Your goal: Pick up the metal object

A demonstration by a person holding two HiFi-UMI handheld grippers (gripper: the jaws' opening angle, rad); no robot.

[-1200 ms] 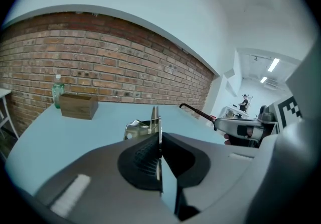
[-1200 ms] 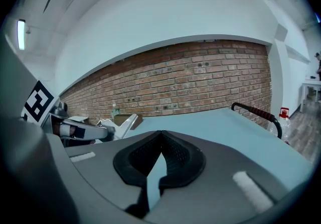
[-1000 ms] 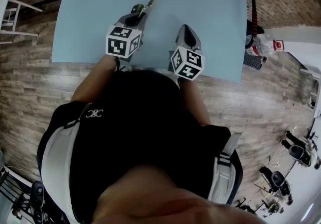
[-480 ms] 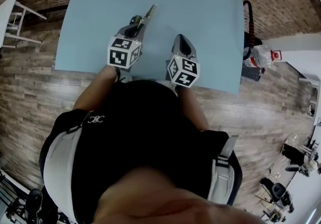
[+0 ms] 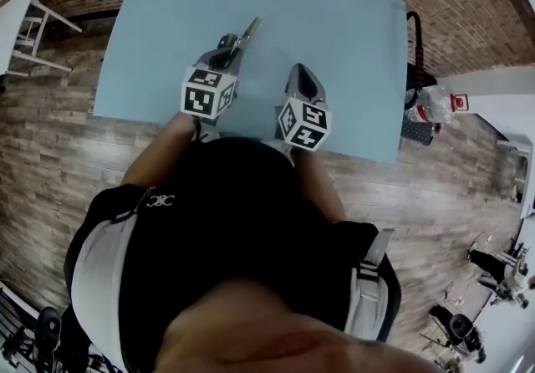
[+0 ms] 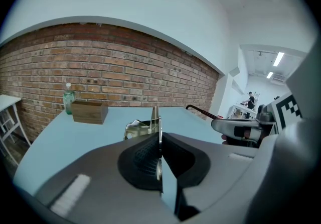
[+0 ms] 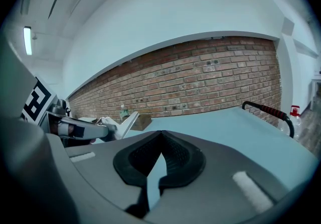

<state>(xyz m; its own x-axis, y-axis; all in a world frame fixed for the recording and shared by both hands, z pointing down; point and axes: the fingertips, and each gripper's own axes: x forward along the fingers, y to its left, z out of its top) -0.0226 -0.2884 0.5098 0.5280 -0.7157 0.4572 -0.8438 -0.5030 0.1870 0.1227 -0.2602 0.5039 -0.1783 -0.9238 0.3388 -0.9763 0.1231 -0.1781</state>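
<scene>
Pale blue and smooth, the surface (image 5: 351, 45) stands on wood-plank floor with a brick wall behind it. Your left tool (image 6: 159, 140) is pressed together on the metal object (image 6: 136, 128), and its ribbed black pads pinch a thin flat edge of it. The object is shiny silver sheet metal, folded and curled near the pads. It tapers to a narrow point that sticks out ahead of the tool, over the surface. Your right tool (image 7: 160, 136) hovers just beside the left one, its tips pressed together with nothing between them. At the surface's far edge stand a brown wooden box (image 6: 89, 111) and a green-tinted bottle (image 6: 68, 100).
</scene>
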